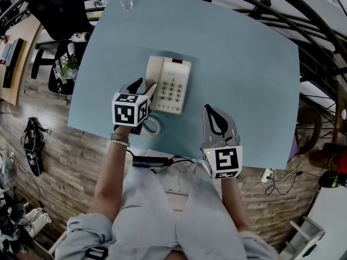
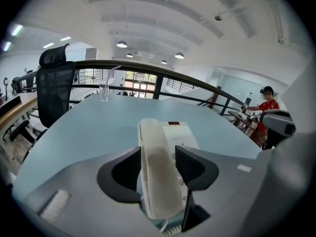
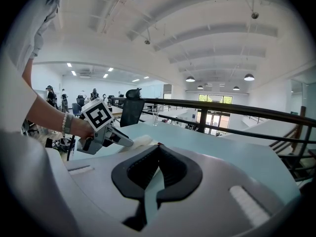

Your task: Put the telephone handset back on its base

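Handset [image 1: 153,72] lower end hidden beneath left tongs [image 1: 145,89], coiled cord [image 1: 154,127] partly covered, keypad [image 1: 174,91] digits illegible

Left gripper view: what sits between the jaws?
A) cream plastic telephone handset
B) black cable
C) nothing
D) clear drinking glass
A: the jaws of the left gripper press on both sides of the cream plastic telephone handset.
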The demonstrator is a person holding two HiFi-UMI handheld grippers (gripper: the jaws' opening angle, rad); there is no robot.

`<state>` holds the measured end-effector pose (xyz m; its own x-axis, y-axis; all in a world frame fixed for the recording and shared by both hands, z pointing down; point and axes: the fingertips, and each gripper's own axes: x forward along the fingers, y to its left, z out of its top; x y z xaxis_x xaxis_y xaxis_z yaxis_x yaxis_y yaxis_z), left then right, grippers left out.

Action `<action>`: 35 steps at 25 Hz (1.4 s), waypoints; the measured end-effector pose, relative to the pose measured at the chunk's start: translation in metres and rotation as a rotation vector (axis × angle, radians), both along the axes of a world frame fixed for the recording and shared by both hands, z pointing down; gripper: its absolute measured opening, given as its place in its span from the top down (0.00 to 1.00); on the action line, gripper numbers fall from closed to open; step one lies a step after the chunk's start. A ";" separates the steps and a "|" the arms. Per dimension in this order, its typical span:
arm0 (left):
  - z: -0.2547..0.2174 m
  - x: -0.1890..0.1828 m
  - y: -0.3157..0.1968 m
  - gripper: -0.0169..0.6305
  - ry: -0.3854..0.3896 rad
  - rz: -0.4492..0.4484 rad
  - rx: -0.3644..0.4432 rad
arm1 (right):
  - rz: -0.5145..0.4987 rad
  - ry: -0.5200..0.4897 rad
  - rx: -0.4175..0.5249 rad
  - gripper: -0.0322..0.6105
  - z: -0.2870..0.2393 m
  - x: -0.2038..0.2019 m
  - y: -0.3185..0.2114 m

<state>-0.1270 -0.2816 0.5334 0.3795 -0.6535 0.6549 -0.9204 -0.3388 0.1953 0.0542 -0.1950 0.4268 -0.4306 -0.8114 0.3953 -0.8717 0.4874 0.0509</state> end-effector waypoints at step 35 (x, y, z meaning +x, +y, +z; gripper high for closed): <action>-0.186 0.018 0.074 0.97 0.021 0.146 0.597 | -0.095 -0.016 0.166 0.94 -0.070 -0.027 0.002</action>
<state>-0.1091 -0.2072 0.3478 0.5014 -0.8457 0.1830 -0.8544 -0.5172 -0.0493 0.0273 -0.1929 0.3563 -0.5137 -0.8202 0.2519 -0.8235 0.5537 0.1234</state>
